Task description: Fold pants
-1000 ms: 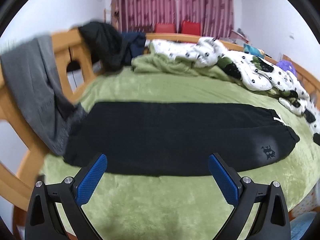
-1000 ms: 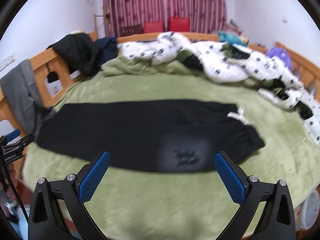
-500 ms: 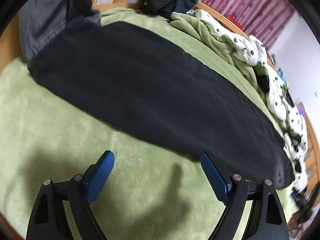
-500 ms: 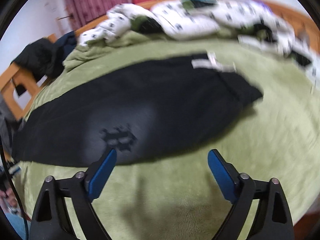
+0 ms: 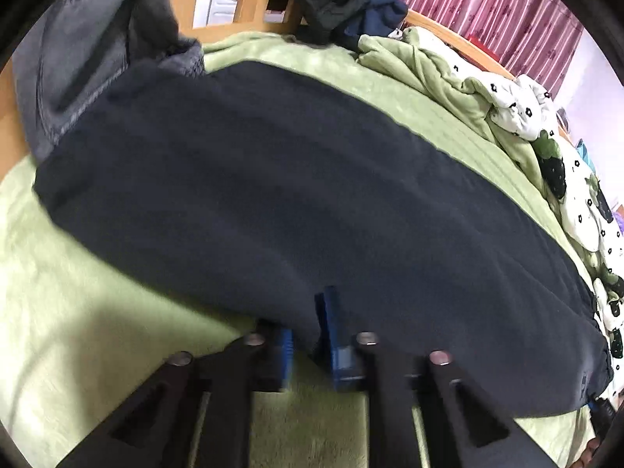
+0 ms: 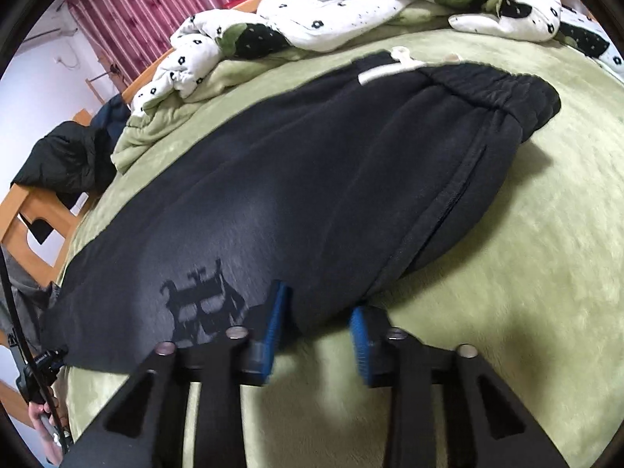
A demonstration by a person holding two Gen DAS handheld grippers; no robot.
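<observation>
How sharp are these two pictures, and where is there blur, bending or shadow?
Left wrist view: the pants look soft and smeared, the edges bend strongly, and a shadow lies on the green blanket. Right wrist view: sharper, the waistband shows its ribs, the blanket's far side smears.

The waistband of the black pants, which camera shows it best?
The right wrist view. The gathered elastic waistband lies unobstructed at the upper right of the pants, a white drawstring beside it. In the left wrist view that end is squeezed against the far right edge, small and distorted.
</observation>
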